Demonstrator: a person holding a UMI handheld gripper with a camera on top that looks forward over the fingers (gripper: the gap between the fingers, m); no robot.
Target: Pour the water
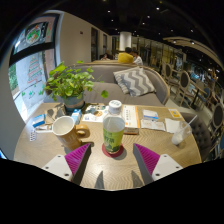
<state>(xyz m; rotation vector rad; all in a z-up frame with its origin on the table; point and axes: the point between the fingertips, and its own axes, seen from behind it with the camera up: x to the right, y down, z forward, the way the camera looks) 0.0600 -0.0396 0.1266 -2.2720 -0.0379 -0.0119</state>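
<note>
A green-labelled bottle (114, 133) with a white cap stands upright on a round red coaster (114, 151) on the wooden table (110, 172). It is just ahead of my gripper (112, 160), in line with the gap between the fingers. My fingers (76, 158) are spread wide, their magenta pads on either side, nothing pressed between them. A beige cup (66, 131) stands on the table to the left of the bottle, next to the left finger.
A potted green plant (70, 84) stands behind the cup. Leaflets and cards (150, 119) lie behind and to the right of the bottle. A clear glass (180, 136) stands at the table's right. A grey sofa with cushions (135, 80) lies beyond the table.
</note>
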